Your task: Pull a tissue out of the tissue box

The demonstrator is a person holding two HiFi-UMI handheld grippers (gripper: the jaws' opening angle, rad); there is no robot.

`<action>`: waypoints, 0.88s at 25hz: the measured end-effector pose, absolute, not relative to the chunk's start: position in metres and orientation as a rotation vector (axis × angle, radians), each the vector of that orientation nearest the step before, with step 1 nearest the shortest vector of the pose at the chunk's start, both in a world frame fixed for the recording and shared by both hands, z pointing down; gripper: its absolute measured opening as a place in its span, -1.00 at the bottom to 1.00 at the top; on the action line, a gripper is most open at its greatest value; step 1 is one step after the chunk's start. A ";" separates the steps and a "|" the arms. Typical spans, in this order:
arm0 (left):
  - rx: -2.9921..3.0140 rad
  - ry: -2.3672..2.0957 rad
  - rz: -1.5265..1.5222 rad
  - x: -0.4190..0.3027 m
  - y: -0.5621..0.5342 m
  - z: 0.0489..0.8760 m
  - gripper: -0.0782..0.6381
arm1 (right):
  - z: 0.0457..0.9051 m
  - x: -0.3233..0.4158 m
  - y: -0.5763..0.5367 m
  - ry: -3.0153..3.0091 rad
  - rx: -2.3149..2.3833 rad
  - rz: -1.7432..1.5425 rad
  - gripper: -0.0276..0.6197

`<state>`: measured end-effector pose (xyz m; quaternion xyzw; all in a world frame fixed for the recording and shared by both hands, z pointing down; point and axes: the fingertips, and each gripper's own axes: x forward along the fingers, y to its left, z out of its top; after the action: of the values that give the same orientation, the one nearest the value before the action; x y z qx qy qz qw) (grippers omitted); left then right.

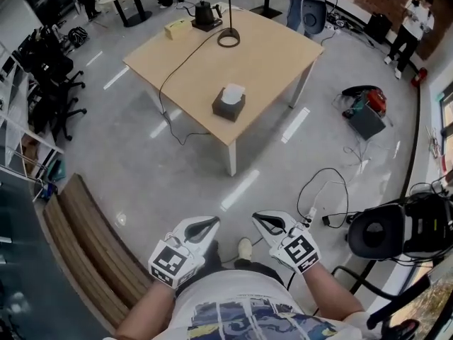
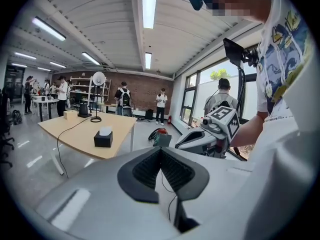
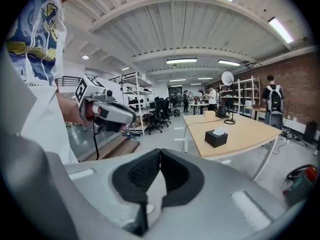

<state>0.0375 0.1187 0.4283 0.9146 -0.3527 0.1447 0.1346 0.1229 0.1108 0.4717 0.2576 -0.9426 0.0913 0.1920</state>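
White left gripper (image 1: 209, 224): held low in front of the person's torso, jaws closed tip to tip with nothing between them, well apart from the table.
Pale wood table (image 1: 269, 55): stands across the grey floor ahead of the person. A black cable (image 1: 177, 68) trails over its top.
Black tissue box (image 1: 228, 107): sits upright near the table's front edge, with bare tabletop all round it.
White tissue (image 1: 233, 91): 1 sheet puffs up out of the slot in the box's top.
White right gripper (image 1: 260, 219): level with the left one, just to its right, jaws pressed together and empty.
Tissue, likely feel: very light, soft and limp, and easy to tear if it is snatched.
Box, likely feel: light enough that it may slide or lift with the pull.
Tissue, where to grip: pinch the raised tuft near its middle with 1 gripper, and rest the other on the box top beside the slot.
Task so far: neither gripper is near the box, so no pull has begun.
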 end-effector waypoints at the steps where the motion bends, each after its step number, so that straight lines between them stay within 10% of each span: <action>1: 2.650 -1.019 0.415 0.034 0.109 0.430 -0.76 | 0.474 0.120 0.101 -2.638 0.723 0.260 -0.91; 22: 2.753 -0.723 0.428 -0.087 -0.108 0.443 -0.76 | 0.499 0.038 -0.171 -2.474 1.041 0.345 -0.78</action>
<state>-0.0872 -0.1075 0.4434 0.9482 -0.2489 0.1474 0.1311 0.0378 -0.1710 0.4990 0.3757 -0.8926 0.1246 0.2159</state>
